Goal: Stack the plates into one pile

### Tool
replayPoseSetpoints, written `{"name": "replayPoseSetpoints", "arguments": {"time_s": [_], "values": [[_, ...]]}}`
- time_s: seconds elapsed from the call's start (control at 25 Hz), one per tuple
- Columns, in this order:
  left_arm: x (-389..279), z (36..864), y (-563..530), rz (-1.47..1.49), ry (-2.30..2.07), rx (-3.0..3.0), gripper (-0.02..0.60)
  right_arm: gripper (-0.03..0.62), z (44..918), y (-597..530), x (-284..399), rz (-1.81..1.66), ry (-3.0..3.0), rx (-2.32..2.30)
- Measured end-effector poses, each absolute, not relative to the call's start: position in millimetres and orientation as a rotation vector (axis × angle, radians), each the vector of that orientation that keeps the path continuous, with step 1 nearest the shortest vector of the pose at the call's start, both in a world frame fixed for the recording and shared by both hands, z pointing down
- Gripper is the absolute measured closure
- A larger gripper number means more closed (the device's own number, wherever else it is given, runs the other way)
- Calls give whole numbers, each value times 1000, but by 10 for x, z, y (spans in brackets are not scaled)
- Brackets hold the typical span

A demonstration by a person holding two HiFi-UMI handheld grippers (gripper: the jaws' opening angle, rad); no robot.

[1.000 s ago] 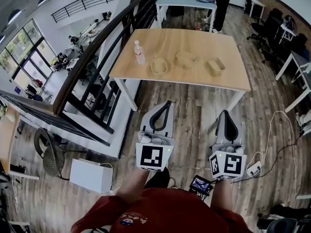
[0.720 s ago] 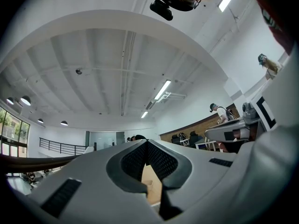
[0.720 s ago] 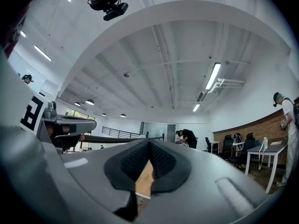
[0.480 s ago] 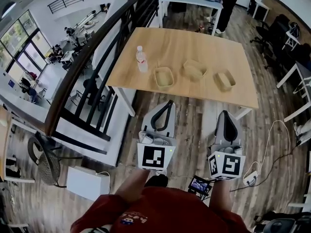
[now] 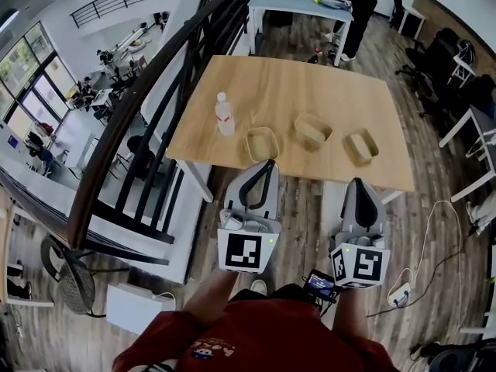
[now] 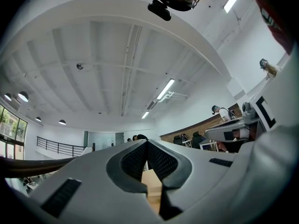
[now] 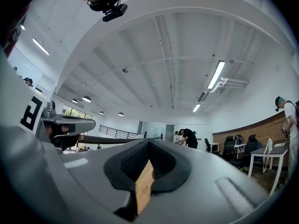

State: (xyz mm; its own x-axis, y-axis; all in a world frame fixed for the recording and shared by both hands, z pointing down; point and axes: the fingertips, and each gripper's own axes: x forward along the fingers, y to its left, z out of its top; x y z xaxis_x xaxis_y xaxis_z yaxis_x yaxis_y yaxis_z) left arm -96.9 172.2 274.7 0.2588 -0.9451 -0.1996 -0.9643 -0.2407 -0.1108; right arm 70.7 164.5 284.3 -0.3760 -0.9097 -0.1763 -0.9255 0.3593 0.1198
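The left gripper [image 5: 267, 165] and right gripper [image 5: 359, 183] are both closed on nothing, short of the wooden table [image 5: 310, 84]. Near its six o'clock edge sit the left plate [image 5: 262, 143], middle plate [image 5: 313, 131] and right plate [image 5: 361, 146] (a row, unstacked). A water bottle [image 5: 225, 115] stands at ten o'clock of the left plate.

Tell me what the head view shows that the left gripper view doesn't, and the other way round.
Head view only: the left plate, middle plate and right plate, lying apart and unstacked on the table, with a bottle beside them. Left gripper view only: the ceiling lights and the head camera overhead. Both: the left tool, jaws together and empty, the right tool, and some tabletop.
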Motion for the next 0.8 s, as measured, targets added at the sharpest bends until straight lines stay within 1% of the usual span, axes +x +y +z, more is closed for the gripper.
{"name": "replayPoseSetpoints", "arguments": {"time_s": [0.4, 0.8], "values": [[-882, 2630, 957, 87, 1782, -2324, 575, 585, 2734, 883, 758, 302, 2509, -1684], [-463, 2521, -255, 43, 1793, -2295, 575, 585, 2697, -411, 1175, 258, 2500, -1646]]}}
